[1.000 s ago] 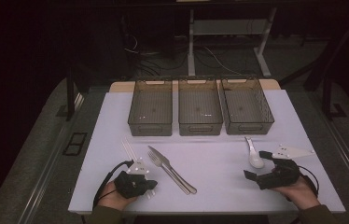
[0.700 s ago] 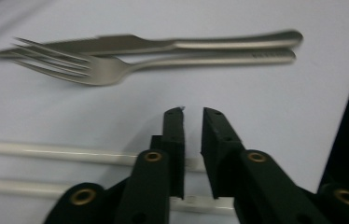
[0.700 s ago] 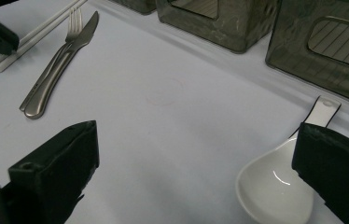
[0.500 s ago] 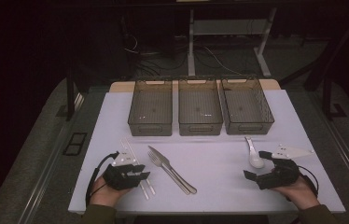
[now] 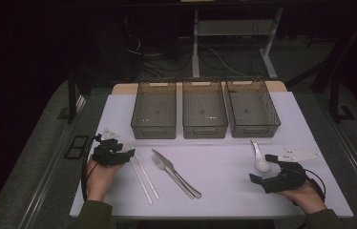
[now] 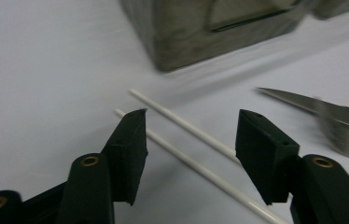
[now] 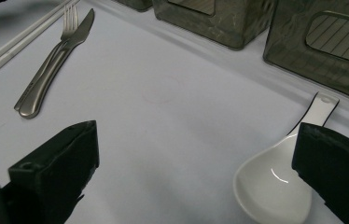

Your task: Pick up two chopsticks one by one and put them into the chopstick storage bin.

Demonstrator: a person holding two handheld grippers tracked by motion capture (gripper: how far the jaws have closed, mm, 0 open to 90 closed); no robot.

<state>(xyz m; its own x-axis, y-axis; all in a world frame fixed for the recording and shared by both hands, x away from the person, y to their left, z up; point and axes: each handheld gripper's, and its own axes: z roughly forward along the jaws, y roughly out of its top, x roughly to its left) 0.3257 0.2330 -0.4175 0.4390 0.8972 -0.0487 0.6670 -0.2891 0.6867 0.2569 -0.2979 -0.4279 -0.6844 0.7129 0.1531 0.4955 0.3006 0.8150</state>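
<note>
Two white chopsticks (image 5: pixel 141 175) lie side by side on the white table, just right of my left gripper (image 5: pixel 129 153). In the left gripper view the chopsticks (image 6: pixel 186 126) run along the table below and between the jaws of the left gripper (image 6: pixel 191 116), which have just been opening and press on nothing. A steel fork (image 5: pixel 171 172) and knife (image 5: pixel 179 177) lie together at the middle. The white ceramic spoon (image 5: pixel 261 161) rests at the right. My right gripper (image 7: pixel 196 130) stands wide open, with the spoon (image 7: pixel 275 186) beside its right jaw.
Three grey see-through bins (image 5: pixel 204 109) stand in a row at the back of the table, the left one (image 6: pixel 200 32) close ahead of the left gripper. The table's front edge (image 5: pixel 215 213) is near both hands.
The left gripper opened and let go of the chopsticks, which now lie flat on the table. It then moved left and away from the person. The right gripper stayed put.
</note>
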